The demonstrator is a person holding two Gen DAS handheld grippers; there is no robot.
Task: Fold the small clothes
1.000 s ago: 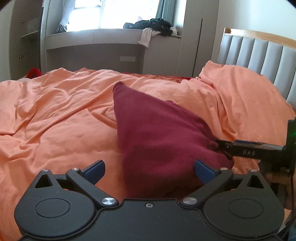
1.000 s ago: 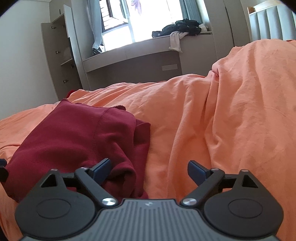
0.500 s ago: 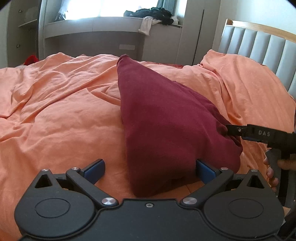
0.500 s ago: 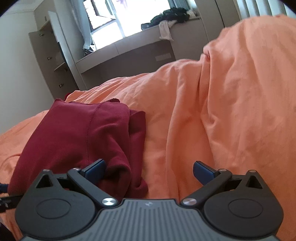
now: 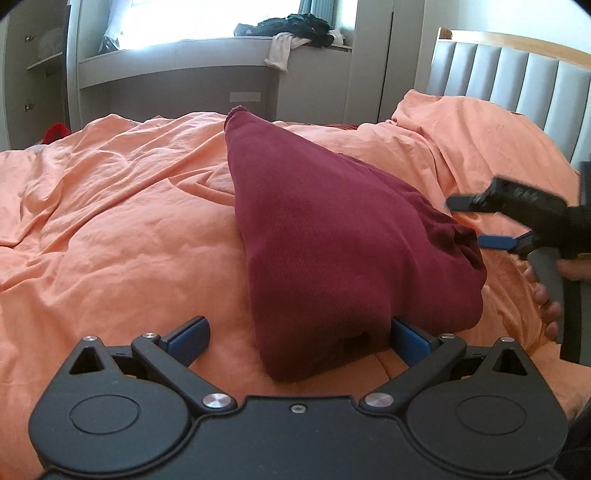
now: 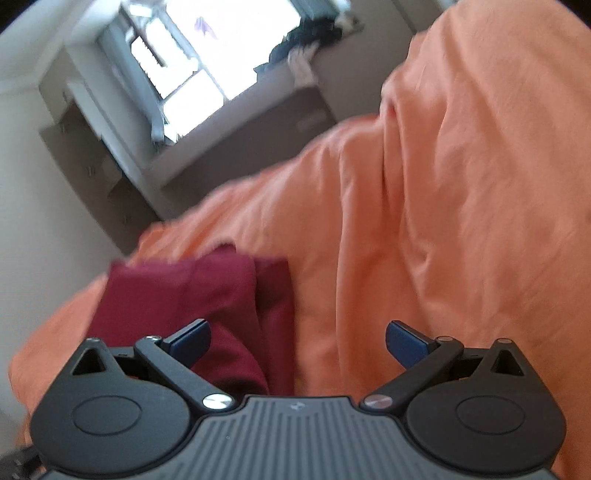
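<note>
A folded dark red garment [image 5: 332,251] lies on the orange bedsheet [image 5: 122,236]. My left gripper [image 5: 297,338] is open, its jaws wide apart; the garment's near end lies between them and rests against the right blue pad [image 5: 408,339]. My right gripper [image 5: 480,225] shows at the right of the left wrist view, open, beside the garment's right edge and apart from it. In the right wrist view the right gripper [image 6: 297,338] is open and empty, tilted, with the garment [image 6: 207,295] to its left.
An orange pillow [image 5: 491,155] lies against a grey padded headboard [image 5: 517,81] at the right. A window ledge with a pile of dark clothes [image 5: 295,27] runs along the far wall. A red item [image 5: 55,131] sits at the bed's far left.
My right gripper has let go of the garment's right edge, pulled back to the right and tilted. The garment now rests settled on the bed. My left gripper has moved little.
</note>
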